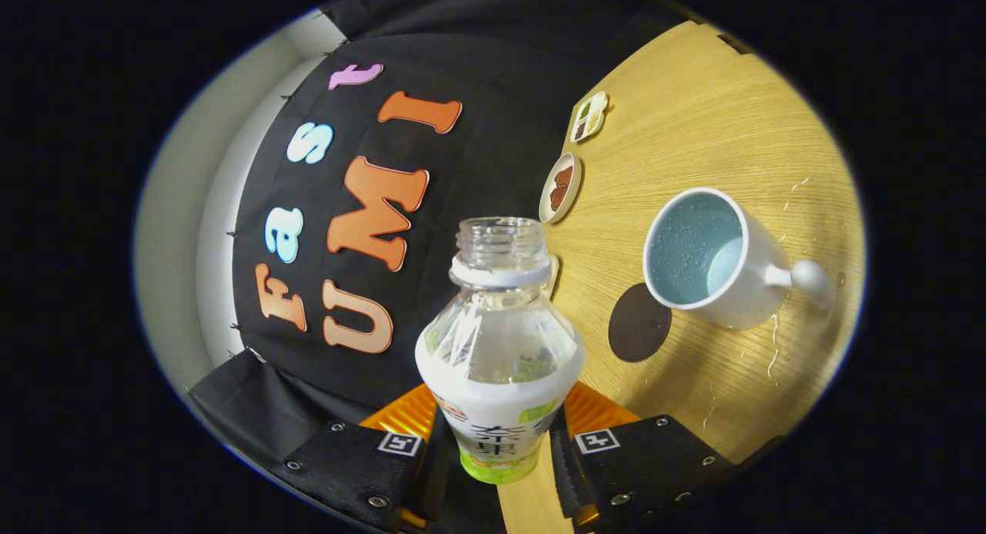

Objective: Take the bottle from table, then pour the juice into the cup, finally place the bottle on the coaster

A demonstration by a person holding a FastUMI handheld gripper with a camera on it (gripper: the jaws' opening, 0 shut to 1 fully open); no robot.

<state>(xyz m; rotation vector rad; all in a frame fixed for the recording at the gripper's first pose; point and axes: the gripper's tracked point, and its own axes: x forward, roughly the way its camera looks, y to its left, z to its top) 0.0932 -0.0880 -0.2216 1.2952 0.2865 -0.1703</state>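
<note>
The gripper point(499, 449) is rolled well over to one side, its two fingers point(574, 472) closed from both sides on the labelled lower body of a bottle point(499, 364)

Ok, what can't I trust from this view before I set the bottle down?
- Bottle base: hidden between the fingers of the gripper.
- Liquid level in the bottle: clear contents, can't tell.
- Cup: how full is unclear, the wall hides part of the inside.
- Coaster: the cup overlaps its far edge.
- Two small dishes: contents too small.
</note>
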